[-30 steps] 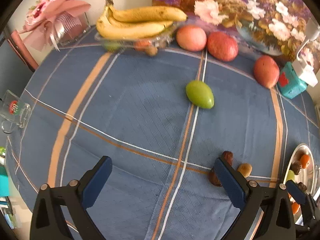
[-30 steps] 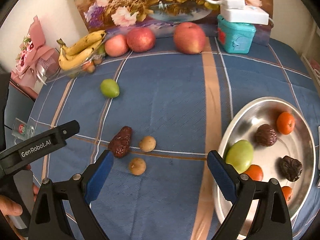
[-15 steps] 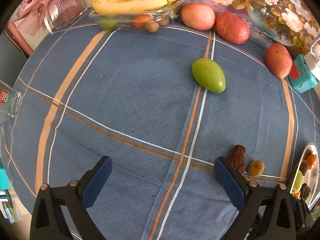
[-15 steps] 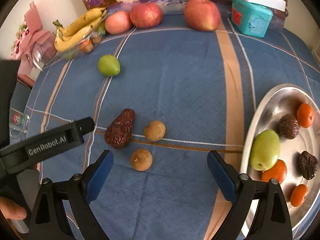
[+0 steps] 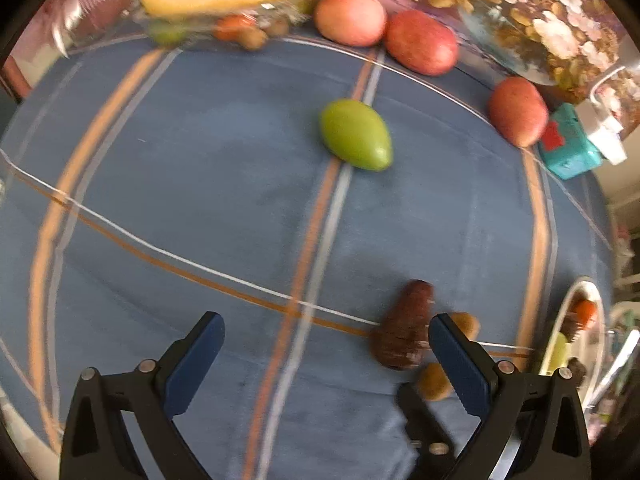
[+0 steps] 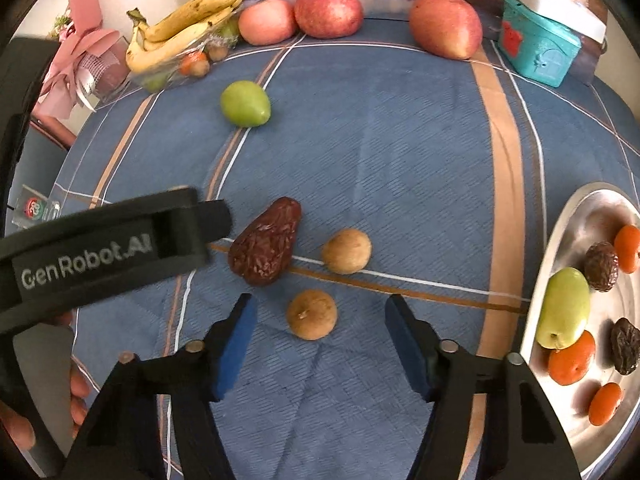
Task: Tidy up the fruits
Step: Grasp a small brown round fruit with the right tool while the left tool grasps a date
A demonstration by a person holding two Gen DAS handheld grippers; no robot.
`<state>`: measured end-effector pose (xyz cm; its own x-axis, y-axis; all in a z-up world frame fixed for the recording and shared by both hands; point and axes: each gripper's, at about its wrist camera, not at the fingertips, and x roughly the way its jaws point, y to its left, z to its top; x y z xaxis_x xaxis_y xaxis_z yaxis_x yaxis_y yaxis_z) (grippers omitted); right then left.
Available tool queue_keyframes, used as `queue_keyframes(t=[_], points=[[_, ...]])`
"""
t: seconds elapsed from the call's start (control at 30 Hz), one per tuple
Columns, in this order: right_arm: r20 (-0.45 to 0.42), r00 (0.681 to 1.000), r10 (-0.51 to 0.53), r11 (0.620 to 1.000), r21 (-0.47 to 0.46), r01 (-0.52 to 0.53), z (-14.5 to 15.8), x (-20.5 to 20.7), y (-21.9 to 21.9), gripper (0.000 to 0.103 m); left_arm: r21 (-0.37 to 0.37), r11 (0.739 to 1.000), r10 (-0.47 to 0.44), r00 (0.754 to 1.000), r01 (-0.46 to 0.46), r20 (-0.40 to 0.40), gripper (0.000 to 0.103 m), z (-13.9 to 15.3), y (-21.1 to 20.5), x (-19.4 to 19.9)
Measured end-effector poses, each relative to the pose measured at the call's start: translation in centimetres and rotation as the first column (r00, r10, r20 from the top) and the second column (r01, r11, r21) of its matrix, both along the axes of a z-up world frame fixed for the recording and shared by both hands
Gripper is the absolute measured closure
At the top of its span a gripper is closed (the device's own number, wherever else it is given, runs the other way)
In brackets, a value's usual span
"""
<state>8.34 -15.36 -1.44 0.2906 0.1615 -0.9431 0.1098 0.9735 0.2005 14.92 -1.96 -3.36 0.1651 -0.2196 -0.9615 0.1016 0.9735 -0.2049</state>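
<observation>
On the blue striped cloth lie a wrinkled brown date, two small tan round fruits and a green fruit. My right gripper is open, its jaws standing on either side of the nearer tan fruit. My left gripper is open and empty; its right finger is beside the date. A steel plate at the right holds a green fruit, dates and small oranges.
Bananas lie on a clear tray of small fruits at the back left. Three red apples line the back edge. A teal box stands at the back right, a pink bouquet at the far left.
Both grippers have moved forward and down toward the date and tan fruits. The right gripper's jaws have narrowed around the nearer tan fruit. The left gripper has shifted right.
</observation>
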Motion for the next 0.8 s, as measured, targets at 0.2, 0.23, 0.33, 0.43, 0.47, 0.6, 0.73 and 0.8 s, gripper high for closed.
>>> queue_keyframes(t=[0.2,0.23,0.33,0.43,0.47,0.6,0.73,0.8], points=[[-0.012,1.000,0.006,1.000,0.003,-0.006,-0.6,0.1,0.2,0.040,-0.040,0.998,-0.041,0.999,0.040,-0.021,0.007,-0.8,-1.5,-0.1],[-0.011,1.000,0.006,1.000,0.003,-0.006,-0.5,0.0,0.3,0.041,-0.047,0.998,-0.046,0.999,0.045,-0.025,0.011,-0.9,-1.6,0.0],[-0.007,1.000,0.001,1.000,0.007,-0.001,-0.4,0.0,0.2,0.051,-0.073,0.996,-0.044,0.998,0.040,-0.043,0.021,-1.2,-2.0,0.0],[-0.006,1.000,-0.016,1.000,0.015,0.016,-0.4,-0.2,-0.2,0.057,-0.061,0.997,-0.049,0.998,0.046,-0.044,0.035,-1.4,-2.5,0.2],[-0.004,1.000,-0.020,1.000,0.019,0.020,-0.4,-0.2,-0.3,0.060,-0.064,0.997,-0.050,0.998,0.047,-0.041,0.040,-1.4,-2.4,0.1],[0.005,1.000,-0.022,0.999,0.029,0.022,0.0,-0.7,-0.7,0.068,-0.124,0.991,-0.059,0.997,0.052,-0.050,0.062,-0.9,-2.9,-0.4],[0.009,1.000,-0.012,0.999,0.048,0.011,0.0,-0.9,-0.6,0.076,-0.122,0.991,-0.058,0.998,0.053,-0.039,0.066,-0.8,-3.3,-0.6],[0.010,1.000,-0.013,0.999,0.051,0.013,0.1,-1.0,-0.7,0.076,-0.116,0.992,-0.045,0.998,0.042,-0.031,0.066,-0.6,-3.2,-0.5]])
